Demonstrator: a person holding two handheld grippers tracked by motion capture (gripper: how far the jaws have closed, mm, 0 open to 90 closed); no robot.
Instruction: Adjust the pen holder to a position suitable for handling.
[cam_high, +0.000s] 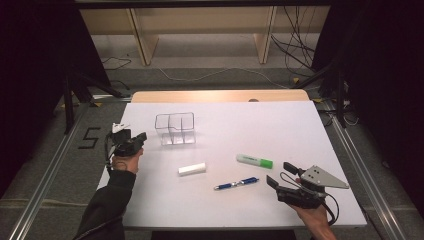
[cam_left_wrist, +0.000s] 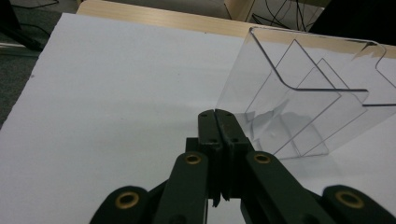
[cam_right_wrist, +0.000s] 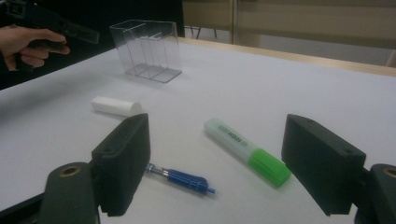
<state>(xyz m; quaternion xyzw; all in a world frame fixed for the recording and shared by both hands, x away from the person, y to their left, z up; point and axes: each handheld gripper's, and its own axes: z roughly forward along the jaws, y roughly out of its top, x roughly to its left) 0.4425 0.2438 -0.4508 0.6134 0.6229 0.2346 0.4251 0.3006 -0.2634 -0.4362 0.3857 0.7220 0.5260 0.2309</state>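
- Left gripper: held in the left hand near the desk's left edge, dark sleeve up the forearm; jaws pressed together, nothing between them
- Right gripper: held low in the right hand at the near right; jaws spread wide apart, empty

Blue pen part hidden behind right gripper finger; clear organizer cut by frame edge.

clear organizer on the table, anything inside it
Nothing: the clear organizer has bare compartments between its dividers, with white table showing through. The marker, pen and white stick lie outside it.
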